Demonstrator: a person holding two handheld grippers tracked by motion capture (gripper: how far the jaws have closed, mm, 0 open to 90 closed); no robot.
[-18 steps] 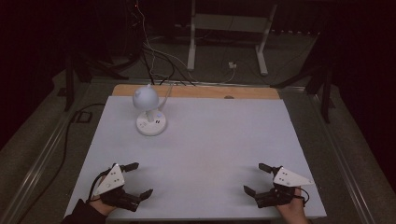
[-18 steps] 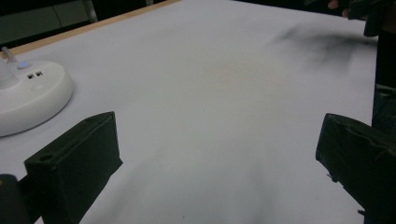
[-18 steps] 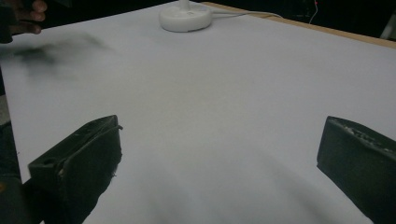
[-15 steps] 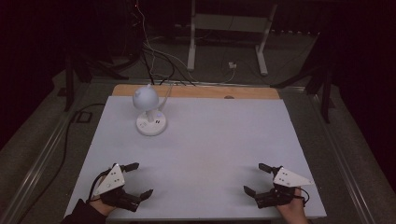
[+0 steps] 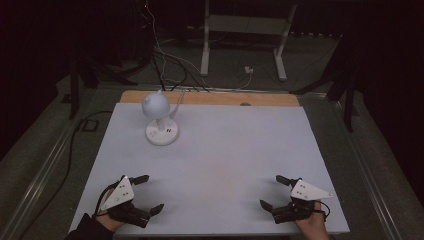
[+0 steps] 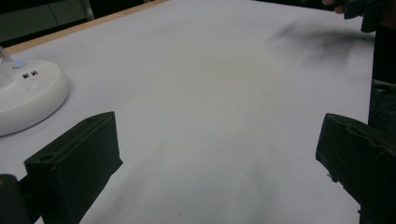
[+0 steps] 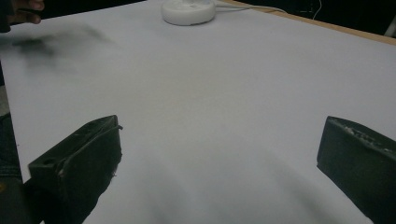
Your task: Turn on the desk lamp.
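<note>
Table [image 5: 220, 165]: white top with a strip of bare wood along its far edge, carrying a lamp and both tools
Left hand-held gripper [image 5: 146, 192]: low over the near left corner of the table, held in the person's left hand [image 5: 102, 220], jaws spread wide apart with nothing between them; a grey three-cornered plate sits on top of it
Right hand-held gripper [image 5: 272, 191]: low over the near right corner, held in the person's right hand [image 5: 311, 226], jaws likewise wide apart and empty, pointing inward toward the left hand-held gripper
Lamp [image 5: 159, 117]: white, with a round base and a rounded head, standing well ahead of the left hand-held gripper and far across from the right one; in the left gripper view its base [image 6: 25, 95] lies ahead and to the left of the jaws, with a small blue light on top
Cables [image 5: 170, 70]: on the floor beyond the table's far edge, well apart from both tools
</note>
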